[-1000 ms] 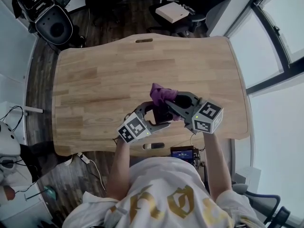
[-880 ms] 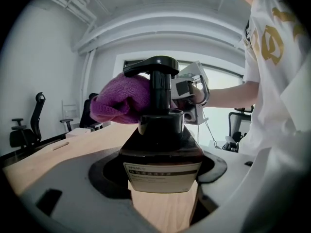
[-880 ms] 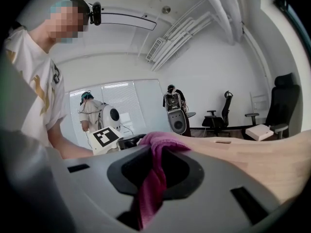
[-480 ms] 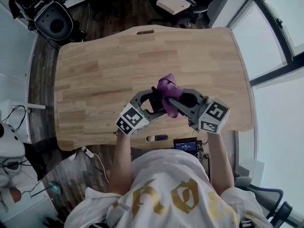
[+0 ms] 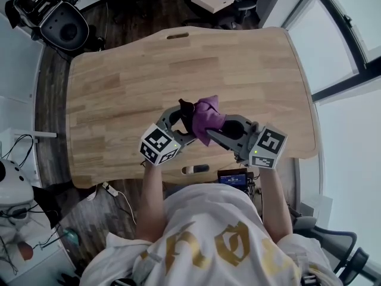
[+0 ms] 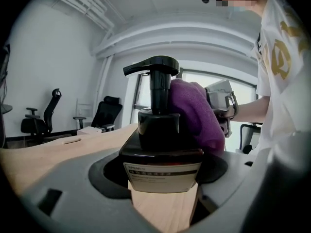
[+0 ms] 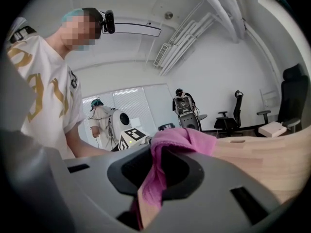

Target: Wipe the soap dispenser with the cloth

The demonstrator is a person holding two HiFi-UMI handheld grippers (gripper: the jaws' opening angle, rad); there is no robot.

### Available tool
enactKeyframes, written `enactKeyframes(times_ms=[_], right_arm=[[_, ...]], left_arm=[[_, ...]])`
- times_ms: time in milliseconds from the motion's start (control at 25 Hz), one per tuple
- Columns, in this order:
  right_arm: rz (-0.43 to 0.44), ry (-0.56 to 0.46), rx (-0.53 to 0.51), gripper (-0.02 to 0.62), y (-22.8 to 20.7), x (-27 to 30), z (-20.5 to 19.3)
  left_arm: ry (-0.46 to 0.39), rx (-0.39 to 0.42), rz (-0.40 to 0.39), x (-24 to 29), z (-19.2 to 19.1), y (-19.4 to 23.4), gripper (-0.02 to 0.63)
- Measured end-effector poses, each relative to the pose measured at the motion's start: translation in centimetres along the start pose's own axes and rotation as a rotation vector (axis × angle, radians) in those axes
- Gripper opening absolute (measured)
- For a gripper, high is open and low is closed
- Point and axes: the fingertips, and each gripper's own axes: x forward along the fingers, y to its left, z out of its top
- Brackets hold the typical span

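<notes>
Left hand-held gripper [image 5: 180, 121]: clamped on the lower body of the soap dispenser [image 6: 161, 147], with the pale label facing its camera.
Right hand-held gripper [image 5: 210, 131]: jaws closed on the purple cloth [image 7: 181, 141], which bunches out past the jaw tips.
Soap dispenser, place: held over the near half of the tabletop [image 5: 119, 88], between the two hand-held grippers, straight in front of the person.
Soap dispenser, axis: in the left gripper view the long axis runs from the gripped dark body up to the black pump head, which is the end away from the jaws.
Soap dispenser, spout: points to the left of that view, away from the cloth.
Cloth, contact: pressed against the right side of the pump neck and the shoulder of the bottle in the left gripper view; in the head view it covers most of the bottle.
Tabletop edges: the near edge runs just under both marker cubes, the right edge lies near the right hand-held gripper, and the far and left edges are well apart from both.
Open room: bare wood spreads to the left and on the far side of the soap dispenser.
Beyond the tabletop: office chairs at the far end, windows along the right.
</notes>
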Motion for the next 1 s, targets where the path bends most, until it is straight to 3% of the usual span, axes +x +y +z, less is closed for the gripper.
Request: enactKeyframes(times_ms=[160,680,800,1000], right_arm=[[-0.029,-0.027,0.022,0.055,-0.3,-0.2,-0.3],[-0.243,-0.184,0.095,0.055,-5.1,-2.2,1.8],[-0.328,-0.197,0.139,0.055,-6.8,-2.8,1.4],[-0.376,-0.196,0.175,0.055,-7.8,-2.7,0.9]], left_arm=[[-0.021,-0.01,-0.007,-0.4,0.5,-0.1,0.356],[-0.088,0.009,-0.101,0.4,3.0,-3.0,0.356],[-0.102,0.011,-0.121,0.7,3.5,-3.8,0.356],[-0.131,-0.006,-0.126,0.4,4.1,-3.6,0.356]])
